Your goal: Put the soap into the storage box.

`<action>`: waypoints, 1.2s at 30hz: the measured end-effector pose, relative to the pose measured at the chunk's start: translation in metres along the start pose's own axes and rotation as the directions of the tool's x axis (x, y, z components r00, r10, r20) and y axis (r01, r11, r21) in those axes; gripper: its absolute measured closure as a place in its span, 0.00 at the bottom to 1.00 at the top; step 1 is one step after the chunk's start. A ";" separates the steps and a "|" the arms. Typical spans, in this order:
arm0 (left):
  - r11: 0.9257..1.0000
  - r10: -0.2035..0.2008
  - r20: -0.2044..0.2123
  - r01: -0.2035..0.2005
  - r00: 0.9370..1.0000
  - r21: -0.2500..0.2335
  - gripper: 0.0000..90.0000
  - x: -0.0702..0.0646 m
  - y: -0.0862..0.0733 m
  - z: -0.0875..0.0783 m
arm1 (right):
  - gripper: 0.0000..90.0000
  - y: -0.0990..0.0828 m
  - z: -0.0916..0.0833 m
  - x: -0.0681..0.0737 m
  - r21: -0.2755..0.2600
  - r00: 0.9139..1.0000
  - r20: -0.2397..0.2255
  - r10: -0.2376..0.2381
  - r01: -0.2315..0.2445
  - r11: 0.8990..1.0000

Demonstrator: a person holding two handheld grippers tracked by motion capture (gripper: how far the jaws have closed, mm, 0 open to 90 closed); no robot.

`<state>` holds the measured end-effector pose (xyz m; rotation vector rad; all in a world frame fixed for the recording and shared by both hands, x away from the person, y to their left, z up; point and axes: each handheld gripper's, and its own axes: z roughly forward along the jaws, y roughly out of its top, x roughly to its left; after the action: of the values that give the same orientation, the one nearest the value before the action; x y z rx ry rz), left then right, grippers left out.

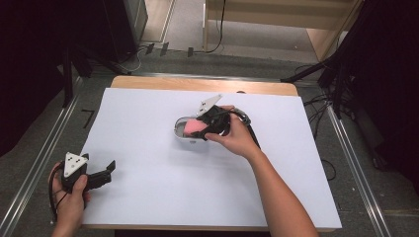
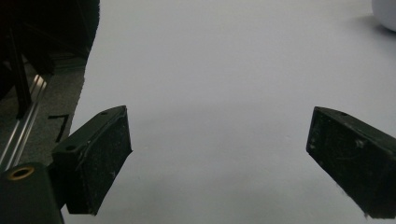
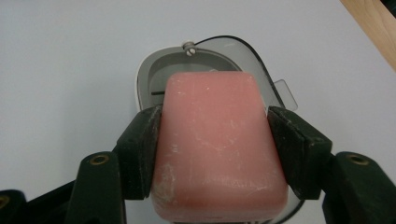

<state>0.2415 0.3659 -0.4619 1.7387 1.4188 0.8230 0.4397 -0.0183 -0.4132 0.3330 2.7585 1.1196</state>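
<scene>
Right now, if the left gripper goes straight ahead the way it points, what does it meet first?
Probably nothing soon. The left gripper is open over the bare white sheet. The white dish lies far off, right of its line, though depth is unclear.

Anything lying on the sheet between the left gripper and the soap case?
Nothing: in the high view the white sheet is bare between the left gripper and the soap case.

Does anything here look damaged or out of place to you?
Only slightly. The pink soap bar, pinched in the right claw above the white soap case, is scuffed with pale scratches. The case's clear lid is swung aside, not broken. The left claw is open.
</scene>
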 end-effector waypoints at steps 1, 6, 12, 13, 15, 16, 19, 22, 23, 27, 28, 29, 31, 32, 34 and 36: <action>1.000 0.000 0.000 0.000 1.000 0.000 0.08 0.000 0.000 0.000 | 0.43 0.001 0.001 0.000 -0.001 1.000 -0.001 0.001 -0.001 1.000; 1.000 0.000 0.000 0.000 1.000 0.000 0.08 0.000 0.000 0.000 | 0.43 0.000 0.007 -0.004 -0.016 1.000 -0.011 0.021 -0.022 1.000; 1.000 0.000 0.000 0.000 1.000 0.001 0.08 0.000 0.000 0.000 | 0.41 -0.004 0.007 -0.005 -0.037 0.997 -0.036 0.074 -0.075 0.996; 1.000 0.000 0.000 0.000 1.000 0.000 0.08 0.000 0.000 0.000 | 0.39 -0.004 0.006 -0.006 -0.046 0.996 -0.034 0.081 -0.083 0.996; 1.000 0.001 0.000 -0.001 1.000 0.000 0.08 0.000 0.000 0.000 | 0.38 -0.006 0.002 -0.007 -0.066 0.993 -0.043 0.113 -0.116 0.991; 1.000 0.000 0.000 0.000 1.000 0.000 0.08 0.000 0.000 0.000 | 0.38 -0.007 0.000 -0.007 -0.069 0.991 -0.046 0.125 -0.128 0.989; 1.000 0.001 -0.001 -0.001 1.000 0.001 0.08 0.000 0.000 0.000 | 0.38 -0.010 -0.005 -0.008 -0.070 0.989 -0.037 0.146 -0.148 0.986; 1.000 0.001 -0.002 -0.001 1.000 0.002 0.08 0.000 0.000 0.000 | 0.33 -0.013 -0.010 -0.009 -0.066 0.980 -0.026 0.196 -0.197 0.978; 1.000 0.002 -0.002 -0.002 1.000 0.000 0.08 0.000 0.000 0.000 | 0.33 -0.014 -0.012 -0.009 -0.068 0.977 -0.026 0.211 -0.212 0.975; 1.000 0.002 -0.003 -0.002 1.000 0.001 0.08 -0.001 0.000 0.000 | 0.31 -0.021 -0.020 -0.007 -0.096 0.968 0.010 0.250 -0.248 0.964; 1.000 0.002 -0.003 -0.002 1.000 0.001 0.08 -0.001 0.000 0.000 | 0.31 -0.023 -0.022 -0.006 -0.093 0.965 0.016 0.260 -0.258 0.962; 1.000 0.002 -0.003 -0.002 1.000 0.001 0.08 -0.001 0.000 0.000 | 0.31 -0.026 -0.024 -0.004 -0.098 0.964 0.024 0.264 -0.261 0.960; 1.000 0.002 -0.003 -0.002 1.000 0.001 0.08 -0.001 0.000 0.000 | 0.30 -0.030 -0.027 -0.001 -0.102 0.959 0.047 0.280 -0.275 0.956; 1.000 0.002 -0.003 -0.002 1.000 0.000 0.08 -0.001 0.000 0.000 | 0.29 -0.033 -0.029 0.000 -0.097 0.959 0.053 0.278 -0.272 0.957; 1.000 0.002 -0.002 -0.002 1.000 0.001 0.08 0.000 0.000 0.000 | 0.27 -0.038 -0.033 0.005 -0.101 0.952 0.075 0.297 -0.289 0.952; 1.000 0.001 -0.001 -0.001 1.000 0.001 0.08 0.000 0.000 0.000 | 0.26 -0.044 -0.037 0.009 -0.094 0.947 0.107 0.303 -0.294 0.951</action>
<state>0.2416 0.3656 -0.4621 1.7399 1.4191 0.8238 0.4166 -0.0711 -0.4178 0.8034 2.6098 1.2222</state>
